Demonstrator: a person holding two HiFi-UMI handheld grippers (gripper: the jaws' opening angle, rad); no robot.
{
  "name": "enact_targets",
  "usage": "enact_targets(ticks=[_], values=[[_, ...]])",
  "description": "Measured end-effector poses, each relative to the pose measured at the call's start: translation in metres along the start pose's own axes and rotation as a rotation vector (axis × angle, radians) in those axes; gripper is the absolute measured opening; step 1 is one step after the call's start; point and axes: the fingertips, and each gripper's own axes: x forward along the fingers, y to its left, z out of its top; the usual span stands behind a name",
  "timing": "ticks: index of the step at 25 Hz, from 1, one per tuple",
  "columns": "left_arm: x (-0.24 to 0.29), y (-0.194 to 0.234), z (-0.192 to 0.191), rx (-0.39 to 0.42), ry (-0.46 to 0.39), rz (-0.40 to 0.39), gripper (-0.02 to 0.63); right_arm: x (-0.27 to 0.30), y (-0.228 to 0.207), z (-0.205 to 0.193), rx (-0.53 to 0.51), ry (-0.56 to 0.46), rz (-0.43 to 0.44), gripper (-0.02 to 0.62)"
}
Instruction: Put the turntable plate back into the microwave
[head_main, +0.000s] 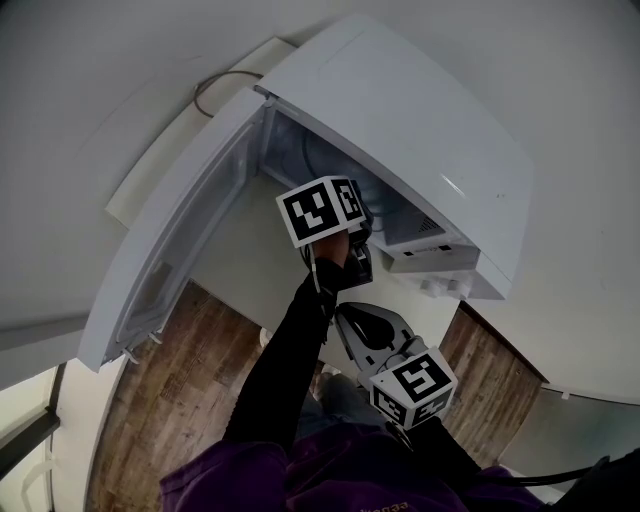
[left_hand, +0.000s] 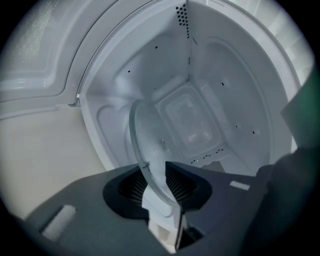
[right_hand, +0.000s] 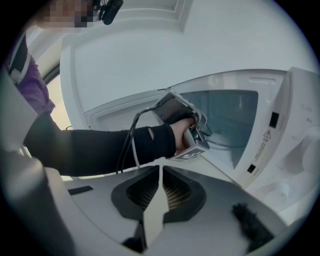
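A white bench (head_main: 235, 265) showed a bare, pale cream top. Further back, a thin grey cable (head_main: 212, 85) curled in a loop close to the white wall (head_main: 90, 120). Brown wooden floorboards (head_main: 165, 400) lay below, showing on both sides of the bench. A dark window frame (head_main: 30, 432) stood in the lower left corner, with bright light behind it.

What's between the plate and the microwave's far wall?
Nothing: the left gripper view shows the microwave bare behind the plate, whose rim sits between the left gripper's opening jaws.
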Motion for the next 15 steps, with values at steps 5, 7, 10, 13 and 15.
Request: enact_targets(ticks=[5,7,10,13,15], values=[[0.0003,0.0003,0.0014,0.099,-0.021,0.069,0.13,-0.0012,-0.0005,-0.0006,0.005,-0.002,-0.001,0.011],[-0.0001,0.0003,0.0027,0.145,-0.034,0.091,0.143,-0.0014,-0.0002,-0.0015,0.007,-0.001,0.0,0.011],[0.0007,-0.0036,0.0053,0.224,-0.059,0.096,0.147,-0.0017,-0.0005,-0.0035,0.009,0.003,0.0,0.011],[0.005,-0.0038,0.0051,0.263,-0.065,0.103,0.154,-0.0017,0.0006,-0.0047,0.011,0.007,0.005,0.011],[0.0059,-0.0033,0.0052,0.289,-0.063,0.11,0.161,-0.0017,0.0002,-0.0048,0.01,0.007,0.005,0.011]])
